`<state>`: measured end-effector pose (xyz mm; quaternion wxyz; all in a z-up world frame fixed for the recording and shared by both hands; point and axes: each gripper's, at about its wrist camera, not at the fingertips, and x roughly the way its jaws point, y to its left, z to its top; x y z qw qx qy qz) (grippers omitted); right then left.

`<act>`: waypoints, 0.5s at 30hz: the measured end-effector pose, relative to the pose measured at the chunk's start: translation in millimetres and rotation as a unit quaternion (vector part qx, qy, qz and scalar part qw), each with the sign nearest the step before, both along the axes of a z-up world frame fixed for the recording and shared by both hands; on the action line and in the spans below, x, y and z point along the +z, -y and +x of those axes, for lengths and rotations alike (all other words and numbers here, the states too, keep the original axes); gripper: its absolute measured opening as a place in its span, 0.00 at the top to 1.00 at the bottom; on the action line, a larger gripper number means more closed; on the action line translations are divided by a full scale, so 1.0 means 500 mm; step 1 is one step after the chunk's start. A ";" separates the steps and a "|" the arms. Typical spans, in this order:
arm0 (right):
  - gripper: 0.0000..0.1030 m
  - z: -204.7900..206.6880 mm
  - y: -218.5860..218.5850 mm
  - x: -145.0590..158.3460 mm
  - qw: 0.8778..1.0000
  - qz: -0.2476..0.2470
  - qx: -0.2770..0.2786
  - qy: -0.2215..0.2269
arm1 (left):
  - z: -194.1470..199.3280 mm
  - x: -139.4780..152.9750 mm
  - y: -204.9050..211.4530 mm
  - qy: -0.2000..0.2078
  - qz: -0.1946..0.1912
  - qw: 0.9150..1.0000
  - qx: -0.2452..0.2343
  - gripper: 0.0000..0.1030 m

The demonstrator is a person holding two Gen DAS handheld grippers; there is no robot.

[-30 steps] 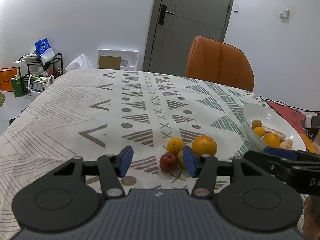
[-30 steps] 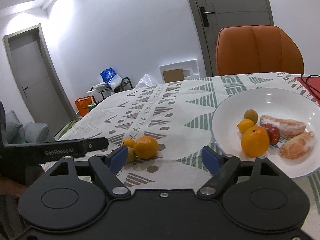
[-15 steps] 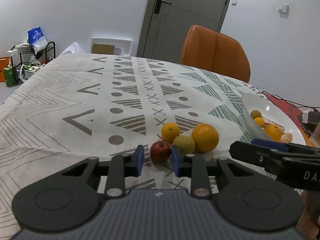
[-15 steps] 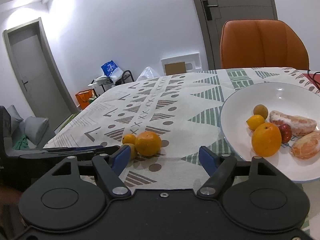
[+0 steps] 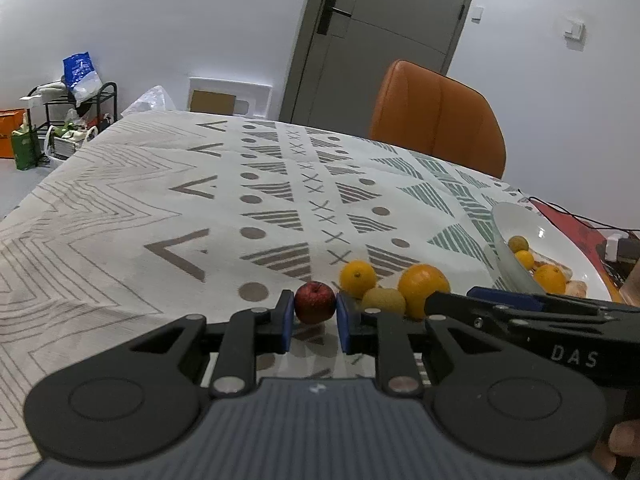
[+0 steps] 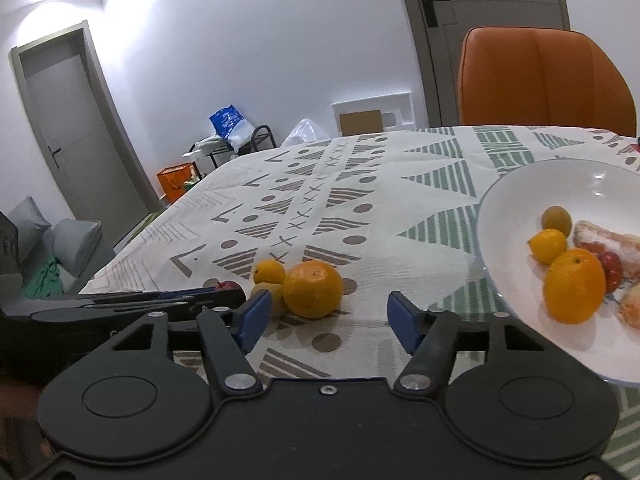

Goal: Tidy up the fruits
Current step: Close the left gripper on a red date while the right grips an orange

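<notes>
**A:** So, how much of the fruit sorting is actually done here?

**B:** Roughly half, it'd be guessed. The white plate (image 6: 504, 200) is already loaded with an orange, a couple of small citrus, something red and some peeled segments. Four pieces are left on the tablecloth (image 5: 160, 208): a small red apple (image 5: 315, 302), a mandarin (image 5: 357, 278), a yellowish fruit (image 5: 383, 300) and a big orange (image 6: 315, 289), all bunched up touching each other.

**A:** And the grippers?

**B:** The left gripper (image 5: 312, 322) is clamped shut on the apple, which looks not yet lifted off the cloth. The right gripper (image 6: 325, 316) is about half open and closing, lined up near the big orange, but nothing is pressed between its pads.

**A:** Anything in the way?

**B:** Mostly the two grippers themselves, since they're crowded side by side at the same cluster. The yellowish fruit could get nudged. An orange chair (image 5: 438, 120) is parked behind the table, well clear.
</notes>
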<state>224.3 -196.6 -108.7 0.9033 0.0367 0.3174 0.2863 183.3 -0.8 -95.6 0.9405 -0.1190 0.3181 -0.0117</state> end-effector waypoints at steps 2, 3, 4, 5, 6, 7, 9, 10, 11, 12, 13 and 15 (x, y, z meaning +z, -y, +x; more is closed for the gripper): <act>0.43 0.004 -0.006 -0.002 1.000 -0.002 0.002 -0.001 | -0.001 0.003 -0.006 0.002 -0.001 1.000 0.003 0.80; 0.45 0.006 -0.009 -0.003 1.000 -0.002 0.002 -0.003 | -0.002 0.003 -0.008 0.003 -0.001 1.000 0.004 0.80; 0.46 0.009 -0.011 -0.003 1.000 -0.002 0.002 -0.004 | -0.003 0.005 -0.010 0.004 -0.001 1.000 0.005 0.80; 0.47 0.011 -0.013 -0.004 1.000 -0.001 0.002 -0.006 | -0.003 0.006 -0.012 0.005 -0.001 1.000 0.006 0.80; 0.49 0.013 -0.015 -0.005 1.000 0.000 0.002 -0.008 | -0.004 0.006 -0.013 0.005 -0.002 1.000 0.006 0.80; 0.49 0.016 -0.016 -0.005 1.000 0.000 0.001 -0.009 | -0.004 0.007 -0.014 0.005 -0.001 1.000 0.006 0.80; 0.50 0.022 -0.020 -0.006 1.000 0.002 0.002 -0.013 | -0.005 0.008 -0.013 0.006 -0.001 1.000 0.005 0.80; 0.51 0.025 -0.022 -0.006 1.000 0.004 0.004 -0.015 | -0.006 0.010 -0.012 0.007 -0.001 1.000 0.005 0.80; 0.51 0.028 -0.023 -0.007 1.000 0.005 0.005 -0.016 | -0.006 0.011 -0.011 0.008 -0.001 1.000 0.005 0.80; 0.55 0.031 -0.025 -0.008 1.000 0.006 0.007 -0.018 | -0.006 0.013 -0.009 0.009 0.000 1.000 0.005 0.80; 0.64 0.034 -0.026 -0.011 1.000 0.007 0.010 -0.021 | -0.007 0.015 -0.008 0.010 0.000 1.000 0.005 0.80; 0.65 0.033 -0.025 -0.014 1.000 0.009 0.013 -0.023 | -0.009 0.019 -0.004 0.012 0.001 1.000 0.004 0.80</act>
